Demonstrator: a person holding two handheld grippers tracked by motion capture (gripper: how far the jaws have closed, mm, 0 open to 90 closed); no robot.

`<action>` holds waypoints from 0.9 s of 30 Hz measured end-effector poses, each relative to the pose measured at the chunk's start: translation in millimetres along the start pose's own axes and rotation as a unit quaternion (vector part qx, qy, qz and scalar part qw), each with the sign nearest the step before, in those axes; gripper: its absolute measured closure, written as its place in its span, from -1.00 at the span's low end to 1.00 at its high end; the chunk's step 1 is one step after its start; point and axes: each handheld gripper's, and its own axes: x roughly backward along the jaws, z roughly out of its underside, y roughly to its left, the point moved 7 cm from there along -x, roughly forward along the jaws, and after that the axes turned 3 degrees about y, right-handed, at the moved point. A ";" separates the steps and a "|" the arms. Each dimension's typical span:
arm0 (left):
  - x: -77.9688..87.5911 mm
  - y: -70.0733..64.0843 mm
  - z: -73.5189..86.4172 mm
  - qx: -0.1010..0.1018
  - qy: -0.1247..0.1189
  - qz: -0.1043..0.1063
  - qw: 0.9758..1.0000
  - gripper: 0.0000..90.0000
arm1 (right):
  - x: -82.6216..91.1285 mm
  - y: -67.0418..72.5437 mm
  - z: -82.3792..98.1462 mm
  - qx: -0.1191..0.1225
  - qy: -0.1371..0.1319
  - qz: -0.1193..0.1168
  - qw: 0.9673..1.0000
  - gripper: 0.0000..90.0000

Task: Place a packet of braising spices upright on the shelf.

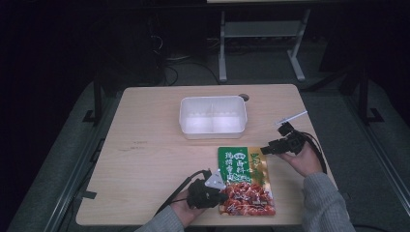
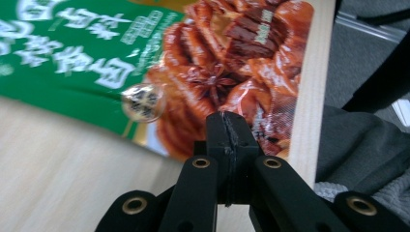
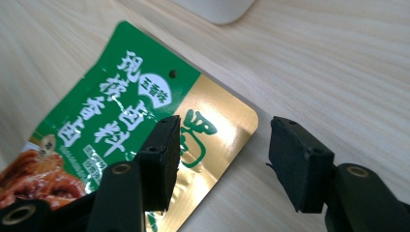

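A green-and-red food pouch (image 1: pixel 245 180) lies flat near the surface's (image 1: pixel 145 159) near edge, right of centre. The left hand-held gripper (image 1: pixel 218 197), jaws pressed together, sits at the pouch's near-left edge. The right hand-held gripper (image 1: pixel 267 150) hovers spread over its far-right corner. A white tray (image 1: pixel 212 116) sits toward the far edge; the left half lies bare.

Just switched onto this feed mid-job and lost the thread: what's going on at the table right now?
A person works at a wooden table with a gripper in each hand. The left gripper is shut at the near, red end of a green-and-red food pouch lying flat; whether it pinches the pouch is unclear. The right gripper is open, straddling the pouch's far gold corner, not yet closed. A white two-compartment container sits beyond the pouch and looks empty.
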 end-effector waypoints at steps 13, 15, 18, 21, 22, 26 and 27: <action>-12.4 -6.2 5.3 -0.026 0.021 0.009 0.999 1.00 | -22.9 -7.8 -10.7 -0.015 0.032 -0.012 0.999 0.00; -12.7 -5.3 6.6 -0.024 0.020 0.014 0.999 1.00 | -24.0 -8.4 -10.9 -0.020 0.030 -0.020 0.999 0.04; -12.8 -4.8 7.1 -0.022 0.019 0.016 0.999 1.00 | -23.8 -7.6 -10.7 -0.023 0.030 -0.029 0.999 0.09; -13.2 -4.6 7.7 -0.017 0.013 0.019 1.000 1.00 | -25.4 -5.9 -9.5 -0.024 0.038 -0.037 0.998 0.14; -13.1 -4.5 7.9 -0.017 0.014 0.019 1.000 1.00 | -26.1 -5.1 -9.2 -0.022 0.040 -0.038 0.998 0.14; -13.1 -4.7 8.1 -0.017 0.015 0.017 1.000 1.00 | -25.2 -3.4 -9.3 -0.020 0.044 -0.031 0.998 0.18; -13.2 -4.5 8.2 -0.017 0.015 0.017 1.000 1.00 | -25.2 -3.4 -9.3 -0.020 0.044 -0.031 0.998 0.18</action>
